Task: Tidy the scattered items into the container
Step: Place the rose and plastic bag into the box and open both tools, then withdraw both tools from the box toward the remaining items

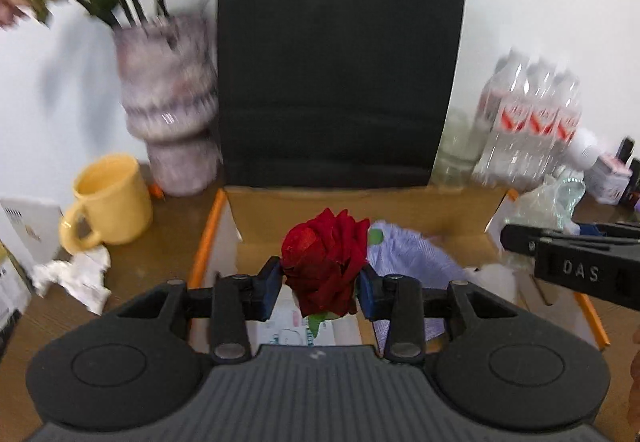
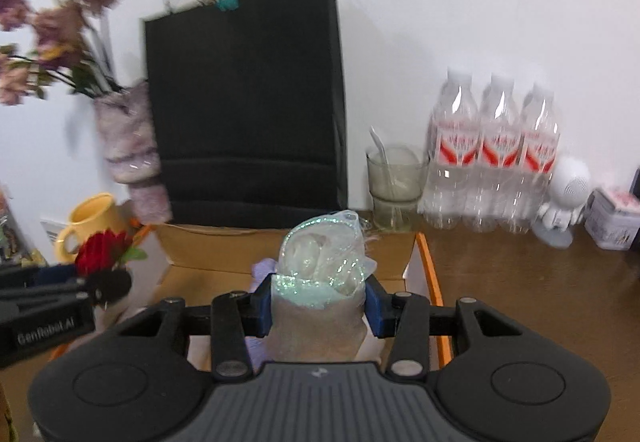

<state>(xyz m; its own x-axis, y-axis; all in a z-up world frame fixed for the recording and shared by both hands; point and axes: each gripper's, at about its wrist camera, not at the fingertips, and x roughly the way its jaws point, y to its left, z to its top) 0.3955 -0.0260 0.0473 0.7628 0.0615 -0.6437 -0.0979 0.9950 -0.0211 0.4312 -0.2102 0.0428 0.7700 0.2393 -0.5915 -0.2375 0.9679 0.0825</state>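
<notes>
My left gripper (image 1: 322, 284) is shut on a red fabric rose (image 1: 326, 262), held above the open cardboard box (image 1: 360, 208). A lilac cloth (image 1: 408, 254) and some paper items lie inside the box. In the right wrist view my right gripper (image 2: 320, 306) is shut on a glittery sheer pouch (image 2: 324, 262) with pale things inside, also over the cardboard box (image 2: 224, 242). The rose (image 2: 105, 248) and left gripper show at that view's left edge. The right gripper's black body and the pouch (image 1: 556, 198) show at the right of the left wrist view.
A tall black paper bag (image 1: 340, 62) stands behind the box. A vase of dried flowers (image 1: 168, 102), a yellow mug (image 1: 108, 202) and crumpled paper (image 1: 76, 274) are left of it. Water bottles (image 2: 496, 150), a glass (image 2: 394, 182), a white figurine (image 2: 564, 198) and a tin (image 2: 612, 218) stand at right.
</notes>
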